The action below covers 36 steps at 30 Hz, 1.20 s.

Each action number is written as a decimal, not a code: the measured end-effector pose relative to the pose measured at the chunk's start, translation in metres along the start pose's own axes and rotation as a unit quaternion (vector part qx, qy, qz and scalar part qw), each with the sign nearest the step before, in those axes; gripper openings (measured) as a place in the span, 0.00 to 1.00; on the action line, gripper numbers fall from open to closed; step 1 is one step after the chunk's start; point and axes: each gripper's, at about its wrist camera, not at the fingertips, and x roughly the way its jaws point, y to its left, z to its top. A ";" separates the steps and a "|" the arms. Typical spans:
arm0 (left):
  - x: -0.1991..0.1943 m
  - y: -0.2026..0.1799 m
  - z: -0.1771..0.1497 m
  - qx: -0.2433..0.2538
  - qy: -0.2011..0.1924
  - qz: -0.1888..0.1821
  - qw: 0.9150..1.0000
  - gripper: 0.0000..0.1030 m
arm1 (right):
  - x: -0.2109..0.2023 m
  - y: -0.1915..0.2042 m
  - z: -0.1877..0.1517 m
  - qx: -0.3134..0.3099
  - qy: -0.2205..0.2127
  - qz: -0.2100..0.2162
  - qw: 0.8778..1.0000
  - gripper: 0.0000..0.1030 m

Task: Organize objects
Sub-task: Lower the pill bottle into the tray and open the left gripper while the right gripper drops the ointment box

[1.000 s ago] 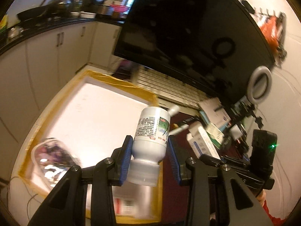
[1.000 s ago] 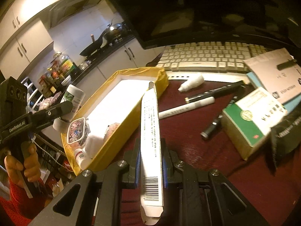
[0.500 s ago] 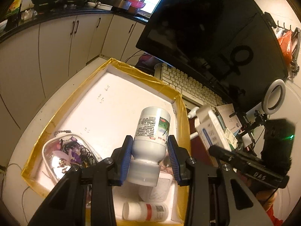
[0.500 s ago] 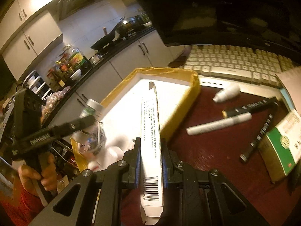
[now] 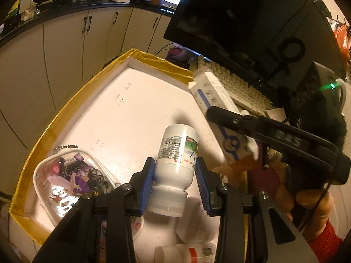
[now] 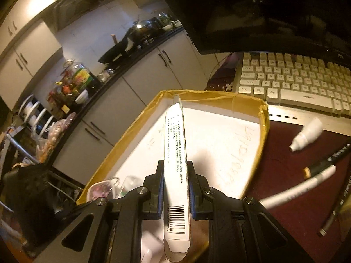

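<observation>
Left hand-held gripper (image 5: 175,182): blue pads pinch a white plastic pill bottle with a printed label (image 5: 175,155) at its shoulder, cap toward the camera, base pointing ahead and down. Bottle hangs over the near end of the white foam tray with yellow taped rim (image 5: 54,118), not touching the floor that I can tell.

Just below and to its left: clear pouch of dark hair ties and purple trinkets (image 5: 72,179). Under the pads, another small white bottle with a red band (image 5: 188,252), lying flat.

Right hand-held gripper (image 6: 176,186): pinches a long narrow white carton with a barcode (image 6: 176,164) edge-on. Long axis runs straight ahead, far tip over the tray's back rim (image 6: 210,95). In the left view the carton (image 5: 214,107) crosses the tray's right rim.

Judgement: open floor lies ahead of both; the left one is nearer a set-down, the bottle's axis already tilted toward the bare middle.

Beyond, right of the tray: white marker (image 6: 298,188), keyboard (image 6: 296,79) on the counter.
</observation>
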 end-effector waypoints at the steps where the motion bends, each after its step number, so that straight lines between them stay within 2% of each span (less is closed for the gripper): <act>1: 0.001 0.001 -0.001 0.001 0.002 0.001 1.000 0.36 | 0.006 -0.001 0.000 0.003 0.002 -0.004 1.000 0.19; 5: 0.006 0.000 -0.006 0.006 0.010 0.005 1.000 0.36 | 0.021 -0.006 -0.001 -0.001 0.006 -0.028 1.000 0.19; 16: 0.001 -0.013 -0.018 0.030 0.019 0.020 0.999 0.36 | 0.014 -0.012 -0.005 -0.015 -0.016 -0.103 0.994 0.19; 23: 0.000 -0.011 -0.017 0.018 0.023 0.024 0.999 0.36 | 0.012 -0.014 -0.003 -0.006 -0.022 -0.103 0.994 0.20; 25: 0.000 -0.011 -0.017 0.014 0.023 0.026 0.999 0.39 | 0.011 -0.014 -0.003 -0.004 -0.024 -0.102 0.994 0.23; 26: 0.000 -0.011 -0.016 0.013 0.022 0.026 0.999 0.42 | 0.009 -0.014 -0.004 -0.004 -0.028 -0.104 0.994 0.29; 27: -0.001 -0.012 -0.016 0.011 0.022 0.024 0.999 0.45 | 0.007 -0.014 -0.004 -0.005 -0.032 -0.106 0.994 0.38; 32: -0.006 -0.013 -0.016 0.002 0.015 0.019 1.000 0.57 | -0.001 -0.012 -0.006 -0.005 -0.044 -0.093 0.995 0.44; 34: -0.009 -0.013 -0.015 -0.004 0.011 0.016 1.000 0.60 | -0.007 -0.012 -0.007 -0.002 -0.052 -0.090 0.995 0.49; 36: -0.013 -0.014 -0.014 -0.008 0.005 0.015 1.000 0.64 | -0.017 -0.013 -0.009 0.002 -0.065 -0.083 0.994 0.59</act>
